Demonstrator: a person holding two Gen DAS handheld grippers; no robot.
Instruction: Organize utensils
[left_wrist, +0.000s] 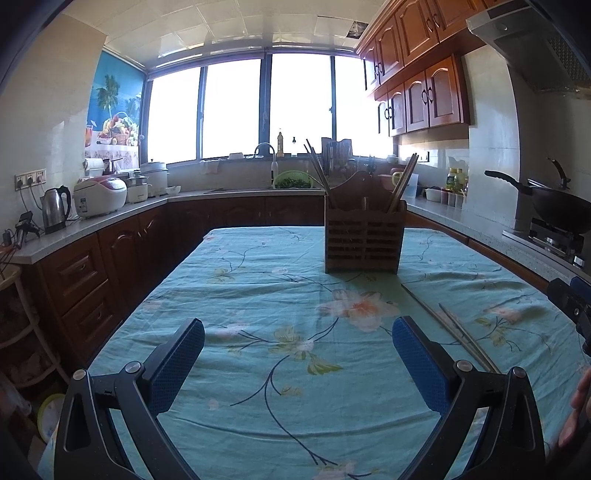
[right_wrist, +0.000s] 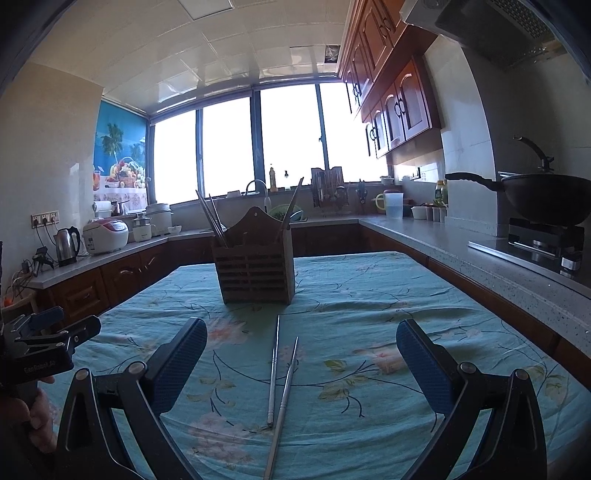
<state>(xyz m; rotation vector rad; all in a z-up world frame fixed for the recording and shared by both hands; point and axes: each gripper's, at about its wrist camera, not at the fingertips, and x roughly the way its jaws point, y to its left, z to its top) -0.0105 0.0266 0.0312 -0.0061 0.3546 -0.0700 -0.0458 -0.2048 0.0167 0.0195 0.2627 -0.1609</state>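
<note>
Two metal chopsticks lie side by side on the teal floral tablecloth, between the pads of my right gripper, which is open and empty above them. In the left wrist view the chopsticks lie to the right of my left gripper, which is open and empty. A slatted wooden utensil holder stands upright at the far middle of the table with several chopsticks in it; it also shows in the left wrist view.
Kitchen counters run round the table on three sides with a kettle, rice cookers and a sink. A black wok sits on the stove at right. The left gripper's body shows at the right view's left edge.
</note>
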